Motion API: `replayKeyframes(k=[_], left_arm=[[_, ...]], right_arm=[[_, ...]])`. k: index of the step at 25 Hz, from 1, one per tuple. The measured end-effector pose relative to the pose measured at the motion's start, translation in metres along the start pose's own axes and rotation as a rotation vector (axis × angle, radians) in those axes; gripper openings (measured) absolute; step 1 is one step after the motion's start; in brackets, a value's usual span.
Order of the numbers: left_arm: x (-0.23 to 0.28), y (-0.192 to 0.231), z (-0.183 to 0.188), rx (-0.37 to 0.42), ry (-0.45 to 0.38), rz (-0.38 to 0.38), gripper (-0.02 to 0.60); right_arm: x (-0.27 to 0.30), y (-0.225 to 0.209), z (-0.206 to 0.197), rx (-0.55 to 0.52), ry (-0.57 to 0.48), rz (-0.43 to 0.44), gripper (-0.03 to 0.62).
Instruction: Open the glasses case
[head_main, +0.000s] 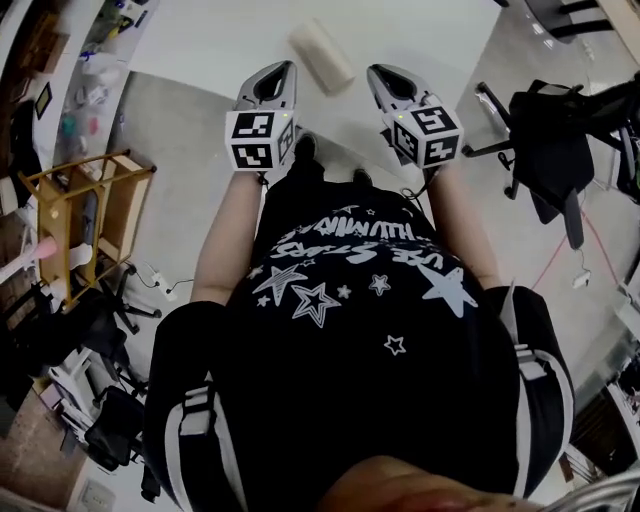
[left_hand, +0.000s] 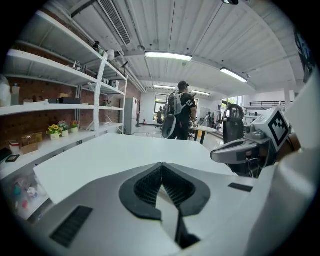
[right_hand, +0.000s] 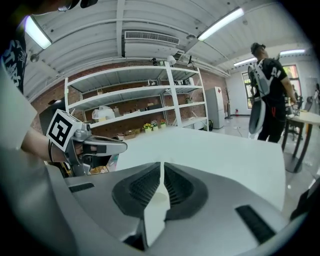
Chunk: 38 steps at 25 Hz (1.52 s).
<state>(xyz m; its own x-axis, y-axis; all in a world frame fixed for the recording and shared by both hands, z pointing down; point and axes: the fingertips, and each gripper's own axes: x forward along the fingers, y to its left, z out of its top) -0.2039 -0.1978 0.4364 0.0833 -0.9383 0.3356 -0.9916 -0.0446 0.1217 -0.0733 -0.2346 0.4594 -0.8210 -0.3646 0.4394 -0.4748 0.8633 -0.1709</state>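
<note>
The glasses case (head_main: 321, 57) is a cream, rounded oblong lying slantwise on the white table (head_main: 220, 40). It is closed and lies between and just beyond the two gripper tips. My left gripper (head_main: 287, 67) is at the table's near edge, left of the case, with its jaws together and nothing in them. My right gripper (head_main: 376, 71) is to the right of the case, also shut and empty. In the left gripper view the left gripper (left_hand: 161, 166) has its jaws meeting at the tip, and the right gripper (left_hand: 240, 150) shows beside it. The right gripper view shows the right gripper (right_hand: 162, 164) with its pads closed.
White shelving (left_hand: 55, 107) with small plants and boxes runs along the table's left side. A person with a backpack (left_hand: 178, 115) stands beyond the table's far end. A black office chair (head_main: 545, 140) stands on the floor to the right and a wooden rack (head_main: 85, 215) to the left.
</note>
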Motion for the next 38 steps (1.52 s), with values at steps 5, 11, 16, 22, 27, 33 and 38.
replayKeyframes(k=[5, 11, 16, 22, 27, 33, 38], left_arm=[[0.035, 0.019, -0.023, 0.013, 0.094, -0.063, 0.012], [0.066, 0.031, -0.046, 0.039, 0.184, -0.122, 0.012], [0.085, 0.035, -0.056, 0.062, 0.237, -0.151, 0.012], [0.103, 0.034, -0.067, 0.084, 0.303, -0.188, 0.012], [0.11, 0.036, -0.071, 0.107, 0.337, -0.198, 0.012], [0.111, 0.034, -0.071, 0.117, 0.348, -0.214, 0.012], [0.112, 0.034, -0.072, 0.114, 0.351, -0.217, 0.012]], right_arm=[[0.028, 0.005, -0.007, 0.001, 0.046, -0.023, 0.011], [0.052, 0.007, -0.025, -0.016, 0.124, -0.044, 0.011], [0.061, 0.005, -0.037, -0.008, 0.16, -0.071, 0.012], [0.065, 0.0, -0.045, -0.021, 0.193, -0.104, 0.019], [0.071, 0.004, -0.048, -0.027, 0.207, -0.099, 0.107], [0.08, 0.014, -0.055, -0.094, 0.263, -0.076, 0.261], [0.089, 0.021, -0.063, -0.234, 0.328, -0.099, 0.307]])
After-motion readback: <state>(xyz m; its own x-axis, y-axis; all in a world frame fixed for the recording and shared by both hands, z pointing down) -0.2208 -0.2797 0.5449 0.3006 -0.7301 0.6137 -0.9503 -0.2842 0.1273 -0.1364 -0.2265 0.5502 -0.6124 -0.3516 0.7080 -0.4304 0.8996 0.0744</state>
